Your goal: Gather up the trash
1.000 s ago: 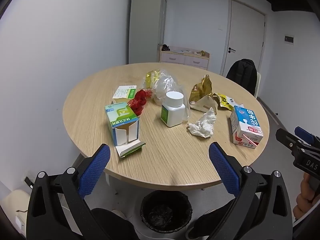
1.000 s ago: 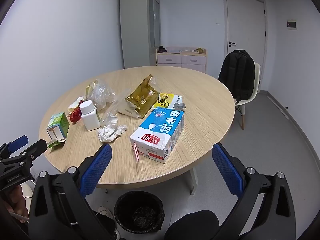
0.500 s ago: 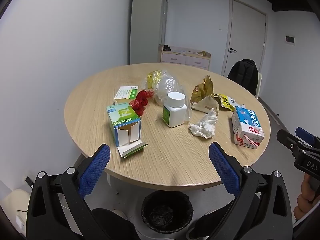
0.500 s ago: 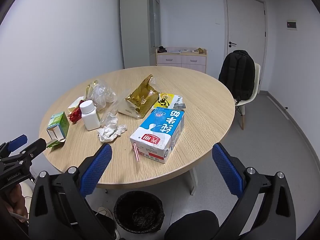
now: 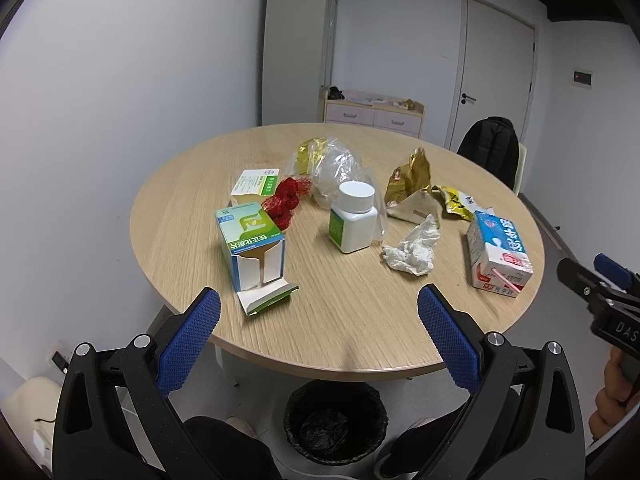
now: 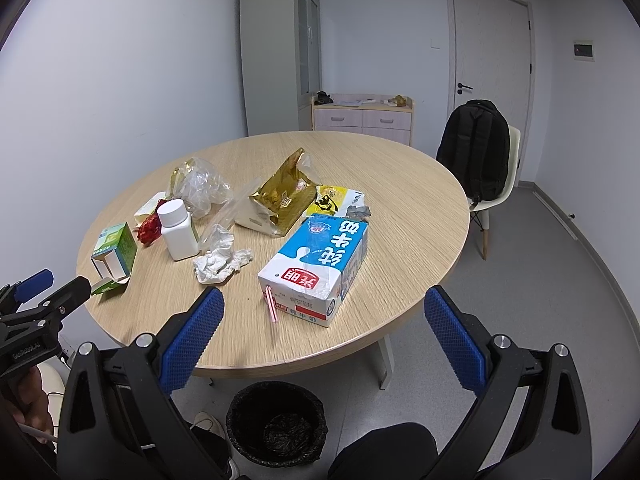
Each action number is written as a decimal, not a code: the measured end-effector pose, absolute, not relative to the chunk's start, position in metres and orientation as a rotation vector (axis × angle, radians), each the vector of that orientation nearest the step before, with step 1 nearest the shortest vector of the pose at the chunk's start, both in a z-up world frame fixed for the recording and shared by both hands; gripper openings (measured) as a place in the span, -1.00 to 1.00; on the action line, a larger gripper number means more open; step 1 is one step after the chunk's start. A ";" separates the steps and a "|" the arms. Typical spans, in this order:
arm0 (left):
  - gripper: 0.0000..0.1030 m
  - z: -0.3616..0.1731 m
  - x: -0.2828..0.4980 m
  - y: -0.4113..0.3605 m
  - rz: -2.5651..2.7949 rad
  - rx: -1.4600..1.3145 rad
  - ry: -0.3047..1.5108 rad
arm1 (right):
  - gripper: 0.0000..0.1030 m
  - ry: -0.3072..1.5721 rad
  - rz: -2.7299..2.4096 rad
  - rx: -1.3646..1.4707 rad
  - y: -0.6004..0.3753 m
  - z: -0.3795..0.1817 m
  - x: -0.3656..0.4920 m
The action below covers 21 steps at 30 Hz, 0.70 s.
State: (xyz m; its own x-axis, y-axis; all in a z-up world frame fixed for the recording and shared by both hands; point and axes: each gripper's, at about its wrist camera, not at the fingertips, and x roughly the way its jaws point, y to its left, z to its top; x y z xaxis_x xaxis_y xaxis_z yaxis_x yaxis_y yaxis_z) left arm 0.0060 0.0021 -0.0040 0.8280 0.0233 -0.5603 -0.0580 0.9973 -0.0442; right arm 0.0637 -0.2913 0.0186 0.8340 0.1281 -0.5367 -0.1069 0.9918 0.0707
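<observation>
A black-lined round bin [image 6: 276, 424] sits beneath the surface [image 6: 400, 200], the blue-and-white milk carton [image 6: 316, 268] at twelve o'clock between the right tool's [image 6: 320, 340] wide-spread fingers.

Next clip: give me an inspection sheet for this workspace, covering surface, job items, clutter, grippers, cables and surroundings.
Surface: round wooden table, far half bare.
Job's things: milk carton lying flat with pink straw; crumpled tissue; white bottle upright; green box standing, its flap open; gold wrapper; clear plastic bag; red wrapper; bin on the floor below the near table edge.
Clutter: nothing seen beyond the trash.
Grippers: left gripper and right gripper both open, empty, short of the table.
Cables: a thin wire on the floor, lower left.
Surroundings: backpack on a chair, cabinet, dresser, shut door.
</observation>
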 end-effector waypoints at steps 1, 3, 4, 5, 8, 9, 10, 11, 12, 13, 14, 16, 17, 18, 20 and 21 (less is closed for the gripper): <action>0.89 -0.004 0.007 0.004 0.047 -0.061 0.591 | 0.87 0.571 0.125 0.039 -0.291 0.020 0.064; 0.89 -0.003 0.011 0.009 0.061 -0.082 0.597 | 0.87 0.571 0.128 0.041 -0.290 0.020 0.068; 0.89 -0.003 0.014 0.011 0.062 -0.094 0.603 | 0.87 0.576 0.126 0.041 -0.290 0.021 0.071; 0.88 -0.004 0.018 0.013 0.063 -0.099 0.608 | 0.87 0.583 0.126 0.043 -0.289 0.020 0.075; 0.88 -0.004 0.034 0.022 0.090 -0.085 0.621 | 0.87 0.608 0.120 0.044 -0.287 0.016 0.090; 0.88 -0.004 0.039 0.025 0.097 -0.092 0.624 | 0.87 0.614 0.112 0.041 -0.287 0.016 0.097; 0.88 -0.005 0.045 0.030 0.102 -0.100 0.632 | 0.87 0.621 0.108 0.041 -0.287 0.015 0.101; 0.88 -0.006 0.050 0.032 0.110 -0.102 0.641 | 0.87 0.632 0.103 0.044 -0.287 0.014 0.109; 0.88 -0.008 0.057 0.036 0.119 -0.105 0.651 | 0.87 0.640 0.099 0.047 -0.287 0.014 0.115; 0.88 -0.010 0.064 0.039 0.125 -0.107 0.662 | 0.87 0.645 0.095 0.048 -0.287 0.013 0.120; 0.87 -0.013 0.071 0.041 0.134 -0.108 0.672 | 0.86 0.651 0.091 0.048 -0.287 0.013 0.127; 0.87 -0.018 0.085 0.048 0.150 -0.109 0.687 | 0.85 0.662 0.080 0.042 -0.285 0.012 0.138; 0.87 -0.021 0.091 0.050 0.157 -0.108 0.695 | 0.85 0.677 0.071 0.040 -0.283 0.010 0.147; 0.87 -0.023 0.098 0.052 0.162 -0.110 0.706 | 0.84 0.688 0.070 0.038 -0.281 0.008 0.154; 0.87 -0.028 0.109 0.057 0.172 -0.109 0.722 | 0.83 0.703 0.062 0.033 -0.277 0.005 0.163; 0.87 -0.030 0.115 0.059 0.177 -0.109 0.731 | 0.83 0.715 0.054 0.028 -0.274 0.002 0.169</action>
